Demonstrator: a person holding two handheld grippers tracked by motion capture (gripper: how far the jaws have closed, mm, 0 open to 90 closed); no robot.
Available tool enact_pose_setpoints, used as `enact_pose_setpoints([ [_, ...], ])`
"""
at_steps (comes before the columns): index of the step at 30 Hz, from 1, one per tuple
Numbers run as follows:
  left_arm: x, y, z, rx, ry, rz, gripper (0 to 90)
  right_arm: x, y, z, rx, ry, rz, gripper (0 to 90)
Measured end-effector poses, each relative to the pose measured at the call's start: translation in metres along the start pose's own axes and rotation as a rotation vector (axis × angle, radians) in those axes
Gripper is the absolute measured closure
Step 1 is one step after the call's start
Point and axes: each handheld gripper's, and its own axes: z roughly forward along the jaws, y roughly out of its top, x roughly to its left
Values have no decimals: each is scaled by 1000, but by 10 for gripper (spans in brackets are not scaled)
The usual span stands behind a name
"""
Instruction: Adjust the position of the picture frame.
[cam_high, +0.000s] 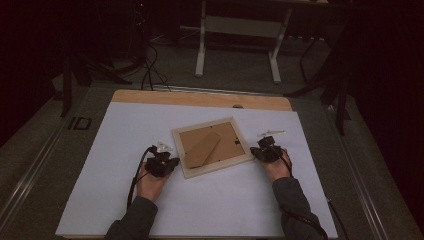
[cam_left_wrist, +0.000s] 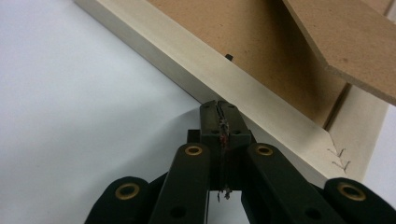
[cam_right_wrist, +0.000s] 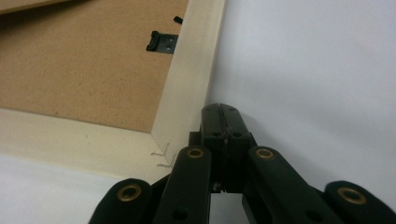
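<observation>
A pale wooden picture frame (cam_high: 212, 147) lies face down on the white sheet, its brown backing board and fold-out stand (cam_high: 202, 150) showing. My left gripper (cam_high: 168, 162) is shut with nothing in it, its tips against the frame's left outer edge (cam_left_wrist: 201, 70). My right gripper (cam_high: 260, 150) is also shut and empty, its tips (cam_right_wrist: 219, 112) touching the frame's right outer edge (cam_right_wrist: 187, 88) near a stapled corner. A black metal tab (cam_right_wrist: 162, 42) holds the backing on that side.
The white sheet (cam_high: 200, 200) covers most of a wooden table whose far strip (cam_high: 200, 97) shows bare. Beyond the table, white legs of another table (cam_high: 201, 50) and cables lie on the dark floor.
</observation>
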Motion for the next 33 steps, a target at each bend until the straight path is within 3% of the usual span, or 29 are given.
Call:
enact_pose_setpoints([
  [8, 8, 3, 1, 0, 16, -15, 900, 8, -8, -5, -10, 15, -17, 900],
  [24, 22, 2, 1, -25, 0, -48, 900, 20, -18, -10, -28, 31, -32, 900],
  [33, 29, 6, 0, -7, 22, -50, 900, 30, -24, -13, -31, 51, -48, 900],
])
